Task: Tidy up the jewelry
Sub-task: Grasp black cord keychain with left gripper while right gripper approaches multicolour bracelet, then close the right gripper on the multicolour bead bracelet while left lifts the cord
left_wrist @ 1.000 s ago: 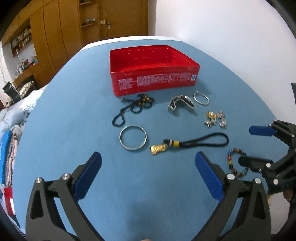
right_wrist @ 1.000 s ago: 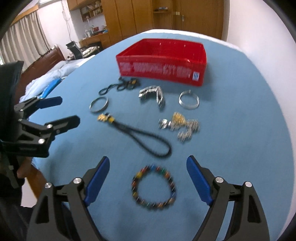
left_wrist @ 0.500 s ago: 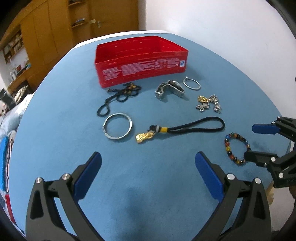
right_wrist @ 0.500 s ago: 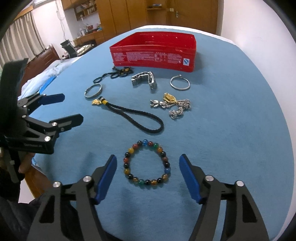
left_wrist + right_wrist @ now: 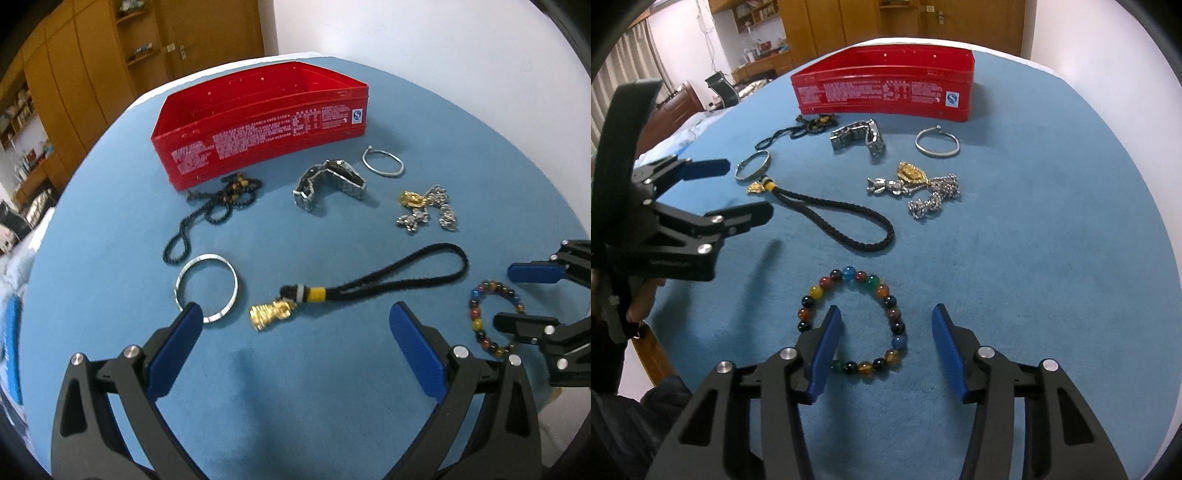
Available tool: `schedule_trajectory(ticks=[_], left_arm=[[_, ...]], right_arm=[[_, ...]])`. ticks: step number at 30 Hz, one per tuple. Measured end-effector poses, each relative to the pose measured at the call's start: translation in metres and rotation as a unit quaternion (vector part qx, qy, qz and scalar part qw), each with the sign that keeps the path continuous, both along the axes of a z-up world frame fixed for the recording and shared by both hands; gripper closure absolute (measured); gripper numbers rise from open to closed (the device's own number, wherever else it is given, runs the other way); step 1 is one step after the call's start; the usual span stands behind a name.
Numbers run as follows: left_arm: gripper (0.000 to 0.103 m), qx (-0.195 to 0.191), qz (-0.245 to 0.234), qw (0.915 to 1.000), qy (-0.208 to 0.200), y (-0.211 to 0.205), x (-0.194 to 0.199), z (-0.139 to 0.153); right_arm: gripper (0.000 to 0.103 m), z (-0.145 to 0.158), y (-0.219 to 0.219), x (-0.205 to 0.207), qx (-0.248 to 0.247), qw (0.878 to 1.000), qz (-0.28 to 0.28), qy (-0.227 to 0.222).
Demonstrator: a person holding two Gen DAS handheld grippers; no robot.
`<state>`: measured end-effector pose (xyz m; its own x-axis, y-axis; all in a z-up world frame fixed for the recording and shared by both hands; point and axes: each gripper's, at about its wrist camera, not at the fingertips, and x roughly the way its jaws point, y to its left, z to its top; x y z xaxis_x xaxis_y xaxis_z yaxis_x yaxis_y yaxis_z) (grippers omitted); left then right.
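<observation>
Right wrist: right gripper [image 5: 886,341] jaws closing astride beaded bracelet [image 5: 854,319], 1 strand between; beads may roll free.

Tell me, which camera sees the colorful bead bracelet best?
The right wrist view. There the bracelet lies whole and close, between the closing fingers of the right claw, one blue finger standing inside the ring. In the left wrist view it is small at the edge, partly hidden behind that claw.

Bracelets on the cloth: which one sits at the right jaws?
The multicoloured bead bracelet; right gripper jaws are closing astride its right side. Others lie farther off.
</observation>
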<state>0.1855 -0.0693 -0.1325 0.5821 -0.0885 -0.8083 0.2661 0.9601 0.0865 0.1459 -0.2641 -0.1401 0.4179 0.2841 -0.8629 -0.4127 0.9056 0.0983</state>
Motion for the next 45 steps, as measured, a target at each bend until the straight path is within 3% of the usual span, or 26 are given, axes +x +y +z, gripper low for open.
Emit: schedule_trajectory(ticks=[4, 8, 11, 12, 14, 19, 20, 27, 45], left_arm=[[0.003, 0.014, -0.066, 0.9976, -0.018, 0.002, 0.007, 0.008], [0.003, 0.044, -0.133, 0.9901, 0.012, -0.002, 0.021, -0.005], [0.005, 0.047, -0.151, 0.9869, 0.031, -0.002, 0.028, -0.015], [0.008, 0.037, -0.152, 0.9871, 0.035, -0.002, 0.029, -0.015], [0.035, 0.018, -0.161, 0.9859, 0.042, -0.001, 0.026, -0.013], [0.068, -0.003, -0.17, 0.9843, 0.046, -0.002, 0.015, -0.012], [0.07, -0.005, -0.171, 0.984, 0.048, -0.002, 0.013, -0.011], [0.074, -0.015, -0.161, 0.9851, 0.058, 0.001, 0.003, -0.008], [0.075, -0.057, -0.123, 0.9901, 0.036, 0.027, -0.027, 0.024]], right_arm=[[0.052, 0.0, 0.0, 0.001, 0.001, 1.0, 0.003, 0.001], [0.052, 0.0, -0.001, 0.001, 0.003, 1.0, 0.001, 0.0], [0.051, 0.0, -0.002, 0.0, 0.007, 1.0, -0.002, 0.0], [0.051, 0.0, -0.002, 0.0, 0.007, 1.0, -0.002, 0.0], [0.051, 0.0, -0.002, 0.0, 0.007, 1.0, -0.003, 0.001], [0.051, 0.0, 0.001, 0.001, 0.0, 1.0, -0.003, 0.001], [0.051, 0.0, 0.001, 0.0, -0.001, 1.0, -0.004, 0.0], [0.051, -0.001, 0.0, 0.0, 0.003, 1.0, -0.008, -0.001], [0.052, 0.0, 0.0, 0.001, 0.003, 1.0, -0.008, 0.0]])
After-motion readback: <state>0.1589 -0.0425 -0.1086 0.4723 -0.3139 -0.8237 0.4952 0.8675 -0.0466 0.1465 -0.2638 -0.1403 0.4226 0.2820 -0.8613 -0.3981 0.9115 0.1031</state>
